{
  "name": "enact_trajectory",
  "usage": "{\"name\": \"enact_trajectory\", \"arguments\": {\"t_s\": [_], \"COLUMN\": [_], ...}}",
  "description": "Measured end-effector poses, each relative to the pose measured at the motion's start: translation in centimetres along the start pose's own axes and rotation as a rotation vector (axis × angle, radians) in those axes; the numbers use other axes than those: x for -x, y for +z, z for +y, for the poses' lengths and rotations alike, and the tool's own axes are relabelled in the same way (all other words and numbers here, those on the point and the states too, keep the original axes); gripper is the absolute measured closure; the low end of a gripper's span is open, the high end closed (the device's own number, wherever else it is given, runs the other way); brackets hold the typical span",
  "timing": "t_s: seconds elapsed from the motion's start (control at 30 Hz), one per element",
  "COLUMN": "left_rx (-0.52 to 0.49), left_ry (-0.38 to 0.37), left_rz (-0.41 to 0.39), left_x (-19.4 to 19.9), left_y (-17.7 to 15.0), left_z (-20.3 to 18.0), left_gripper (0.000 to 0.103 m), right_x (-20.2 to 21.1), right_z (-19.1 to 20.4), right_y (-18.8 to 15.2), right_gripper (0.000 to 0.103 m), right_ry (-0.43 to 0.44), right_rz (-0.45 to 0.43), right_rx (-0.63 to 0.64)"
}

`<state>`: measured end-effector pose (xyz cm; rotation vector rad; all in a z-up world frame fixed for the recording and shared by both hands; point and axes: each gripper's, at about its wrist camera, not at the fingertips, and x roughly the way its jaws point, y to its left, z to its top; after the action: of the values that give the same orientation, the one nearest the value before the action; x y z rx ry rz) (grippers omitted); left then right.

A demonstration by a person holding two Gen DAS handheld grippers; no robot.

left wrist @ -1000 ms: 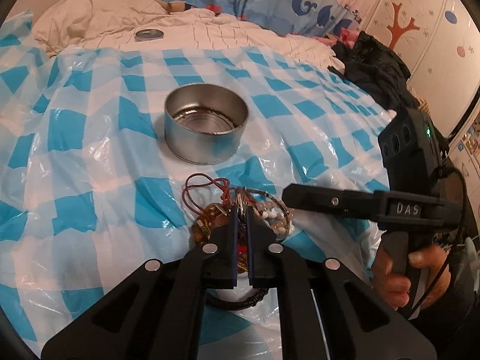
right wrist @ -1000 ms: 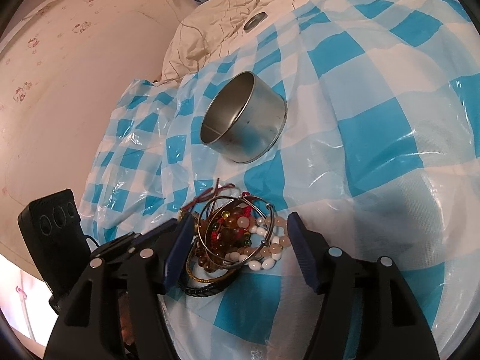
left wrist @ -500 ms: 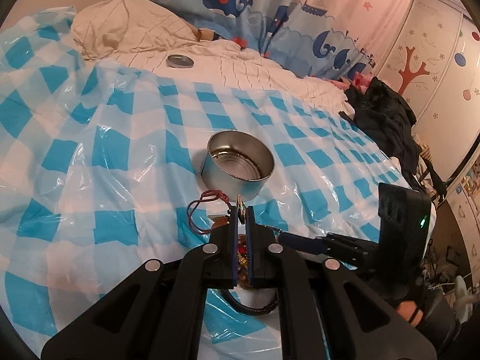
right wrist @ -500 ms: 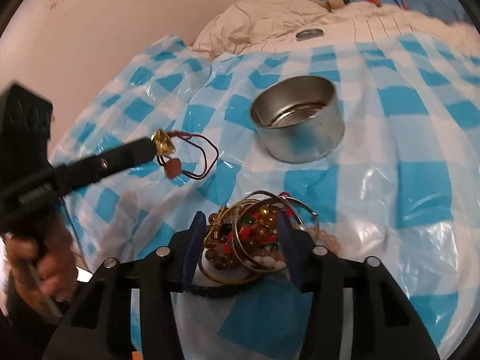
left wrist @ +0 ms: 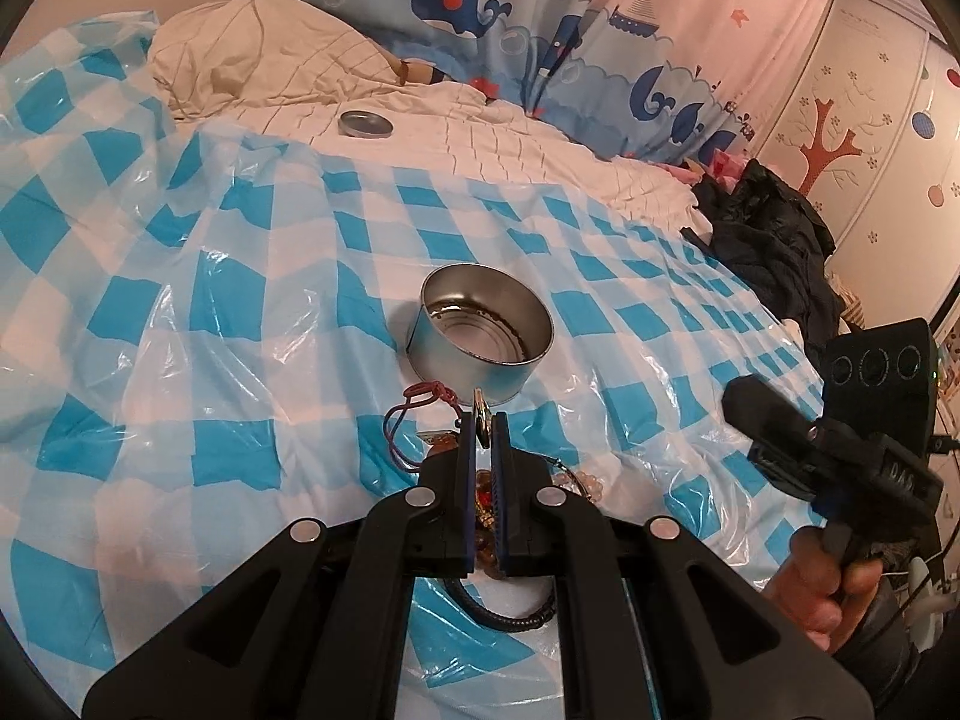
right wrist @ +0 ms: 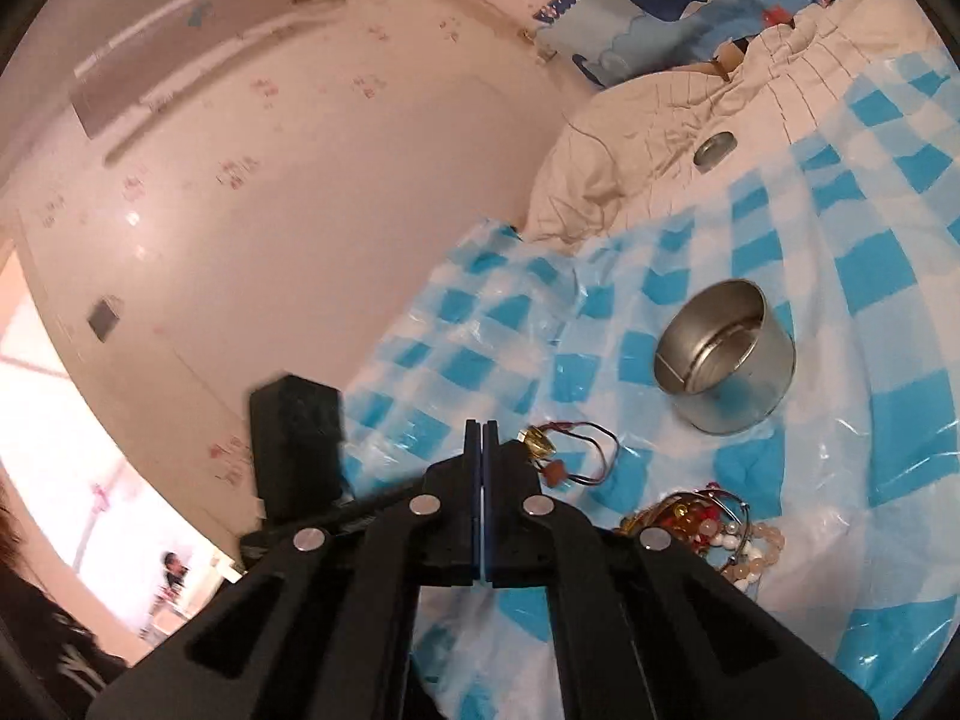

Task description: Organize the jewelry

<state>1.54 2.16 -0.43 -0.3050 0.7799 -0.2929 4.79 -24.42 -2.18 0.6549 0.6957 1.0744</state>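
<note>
On the checked sheet (left wrist: 252, 312) sits a round tin (left wrist: 480, 336), with a heap of beads (right wrist: 714, 528) near it. Left gripper (left wrist: 482, 420) pinches a gold charm (left wrist: 479, 414) on a red cord (left wrist: 414, 414), lifted above the heap. Right gripper (right wrist: 482, 429) has its fingers pressed together, holding nothing. A small lid (left wrist: 364, 123) lies far back.

Warm dim light; perhaps slight blur

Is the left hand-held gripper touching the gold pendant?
Touching. The left wrist view shows the left hand-held gripper shut on the gold pendant, its red cord hanging clear of the sheet.
</note>
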Motion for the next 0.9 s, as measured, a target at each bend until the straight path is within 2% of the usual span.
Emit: {"name": "enact_trajectory", "arguments": {"t_s": [0.07,0.17,0.27,0.3,0.37,0.5,0.63,0.7,0.83,0.87,0.9], "left_rx": [0.000,0.006,0.007,0.007,0.007,0.005,0.004,0.003,0.000,0.000,0.002], "left_ry": [0.001,0.003,0.004,0.004,0.004,0.004,0.003,0.002,0.002,0.003,0.003], "left_rz": [0.001,-0.001,-0.002,-0.002,-0.003,-0.004,-0.003,-0.002,0.002,0.001,0.000], "left_x": [0.0,0.0,0.1,0.1,0.1,0.2,0.3,0.3,0.3,0.3,0.4], "left_y": [0.0,0.1,0.0,0.0,0.0,0.0,0.1,0.1,0.1,0.1,0.2], "left_z": [0.0,0.1,0.2,0.2,0.2,0.2,0.2,0.2,0.1,0.1,0.1], "left_gripper": [0.099,0.099,0.099,0.099,0.099,0.099,0.099,0.099,0.099,0.099,0.099], "right_x": [-0.3,-2.0,-4.0,-4.5,-5.1,-5.5,-5.8,-6.2,-7.6,-8.0,-8.3], "right_z": [-0.5,-1.6,-0.7,-0.2,0.5,1.8,-0.3,-1.3,-1.7,-1.8,-1.6], "right_y": [0.1,-0.6,-1.8,-2.2,-3.1,-4.3,-4.3,-4.3,-5.0,-5.3,-5.5], "right_gripper": [0.102,0.101,0.100,0.073,0.025,0.025,0.025,0.025,0.025,0.027,0.036], "right_ry": [-0.058,-0.209,-0.332,-0.358,-0.395,-0.489,-0.617,-0.631,-0.682,-0.687,-0.690], "right_rz": [0.020,0.101,0.202,0.230,0.246,0.229,0.256,0.275,0.324,0.336,0.349], "right_rx": [-0.014,-0.021,0.086,0.129,0.191,0.341,0.305,0.277,0.322,0.335,0.361]}}
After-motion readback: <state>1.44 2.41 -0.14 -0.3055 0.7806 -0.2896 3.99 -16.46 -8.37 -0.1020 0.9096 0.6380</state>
